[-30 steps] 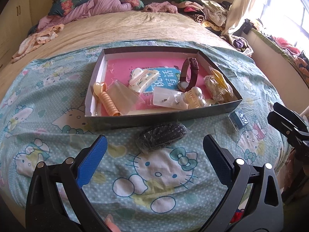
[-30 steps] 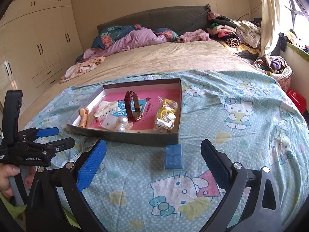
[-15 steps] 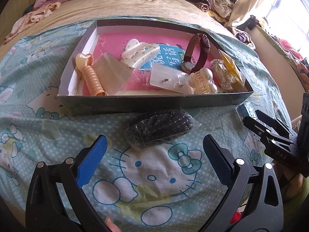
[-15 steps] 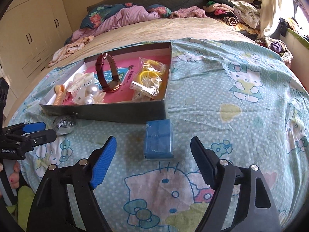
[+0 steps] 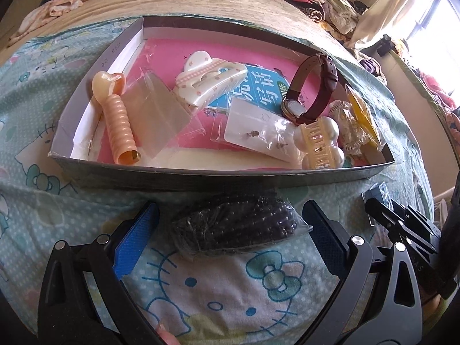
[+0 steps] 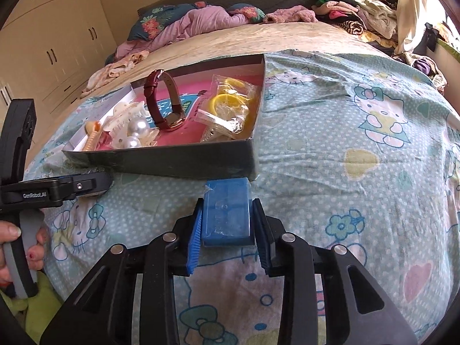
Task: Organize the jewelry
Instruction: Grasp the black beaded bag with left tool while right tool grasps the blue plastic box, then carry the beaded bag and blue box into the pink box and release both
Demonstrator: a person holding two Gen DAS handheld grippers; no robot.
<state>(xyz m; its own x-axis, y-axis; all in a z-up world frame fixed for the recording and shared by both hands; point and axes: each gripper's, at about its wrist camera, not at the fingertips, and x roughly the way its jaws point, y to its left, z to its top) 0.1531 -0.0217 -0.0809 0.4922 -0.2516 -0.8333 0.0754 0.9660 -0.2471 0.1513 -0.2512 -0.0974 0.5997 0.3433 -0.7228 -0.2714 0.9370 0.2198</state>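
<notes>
A small blue box point(image 6: 225, 218) lies on the bedspread just in front of the grey cardboard tray point(image 6: 172, 161). My right gripper point(image 6: 227, 204) is closing on it, and its pads press both sides. A clear bag of black beads point(image 5: 235, 227) lies before the tray's near wall point(image 5: 201, 175). My left gripper point(image 5: 230, 210) stands open around that bag, one finger on each side, not touching it. The tray holds a maroon watch point(image 5: 313, 86), a white hair claw point(image 5: 210, 77), a pearl clip point(image 5: 319, 141), an orange spiral clip point(image 5: 119, 123), an earring card point(image 5: 253, 129) and bagged yellow rings point(image 5: 359, 115).
A Hello Kitty bedspread point(image 6: 359, 149) covers the near end of the bed. Pillows and piled clothes point(image 6: 345, 8) lie at the headboard. Wardrobes point(image 6: 51, 43) stand on the left. A hand point(image 6: 11, 233) grips the left tool's handle.
Both grippers have sunk toward the bed and come closer to the tray. The right jaws went from wide open to closed on the blue box. The left jaws now straddle the bead bag.
</notes>
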